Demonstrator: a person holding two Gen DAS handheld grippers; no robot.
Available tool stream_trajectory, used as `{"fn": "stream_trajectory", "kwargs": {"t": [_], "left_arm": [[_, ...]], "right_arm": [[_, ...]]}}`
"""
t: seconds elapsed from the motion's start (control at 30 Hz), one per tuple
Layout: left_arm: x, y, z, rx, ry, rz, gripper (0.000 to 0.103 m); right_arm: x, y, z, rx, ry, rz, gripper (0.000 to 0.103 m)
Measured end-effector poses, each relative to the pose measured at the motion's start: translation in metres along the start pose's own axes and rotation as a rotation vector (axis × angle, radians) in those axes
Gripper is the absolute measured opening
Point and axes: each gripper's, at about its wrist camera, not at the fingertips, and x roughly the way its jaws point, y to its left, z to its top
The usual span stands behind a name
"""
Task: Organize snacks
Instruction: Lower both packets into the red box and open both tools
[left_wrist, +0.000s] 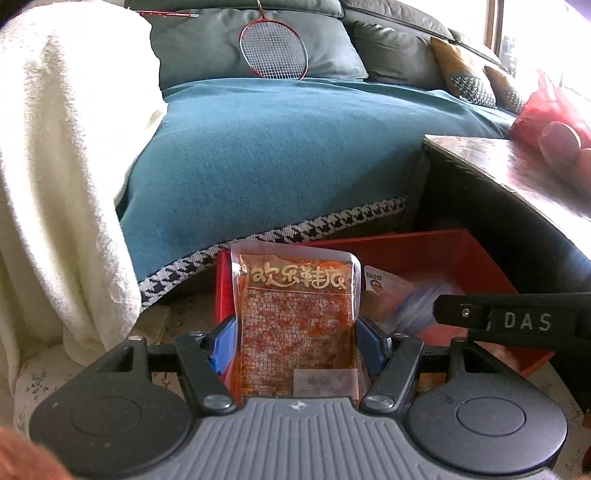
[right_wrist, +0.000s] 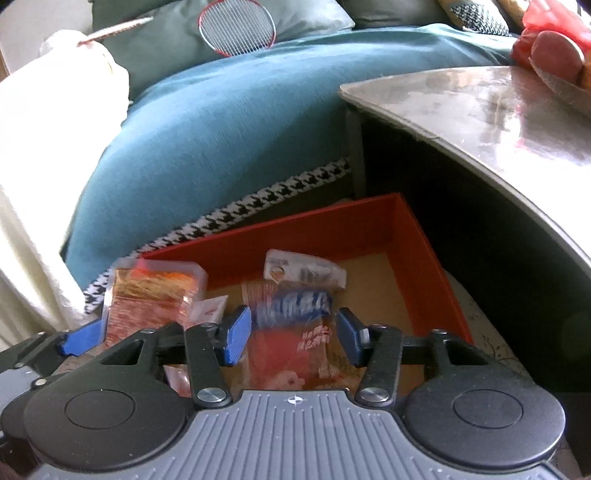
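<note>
Spicy snack pouch, orange-red w/ yellow Chinese lettering, sits upright between my left jaws; left gripper has its blue pads pressed on both side edges, so it's held, jaws about mid-width. Left wrist view: pouch hangs just in front of the red box on the floor, near its left wall, box tucked by the teal sofa cover and under the table edge. More packets lie inside the box, blurred. My right gripper's black finger marked DAS pokes in from the right, over the box. To do this well: carry the pouch past the near-left wall before letting go, keep it low so it lands flat, not on the rim, and don't bump the other gripper.

Right wrist view: right gripper points down into the red box. A red packet w/ a blue-white band shows between the pads, but there's a gap on each side, so I judge these jaws not gripping, fairly narrow. White sachet lies further back on the box floor. The left-held pouch appears at left, over the box's left corner. I'd keep the right one clear, or lower it squarely on the red packet before any squeeze; thin film slips, so take it mid-body, not by a corner.
</note>
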Motion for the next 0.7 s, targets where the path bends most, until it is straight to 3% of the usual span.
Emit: {"fn": "stream_trajectory", "kwargs": {"t": [0.3, 0.7], "left_arm": [[0.025, -0.001, -0.006, 0.016, 0.060, 0.029, 0.057], [0.011, -0.006, -0.007, 0.041, 0.052, 0.021, 0.063]], "right_arm": [[0.023, -0.006, -0.003, 0.008, 0.044, -0.019, 0.061], [0.010, 0.002, -0.008, -0.008, 0.024, -0.041, 0.072]]}}
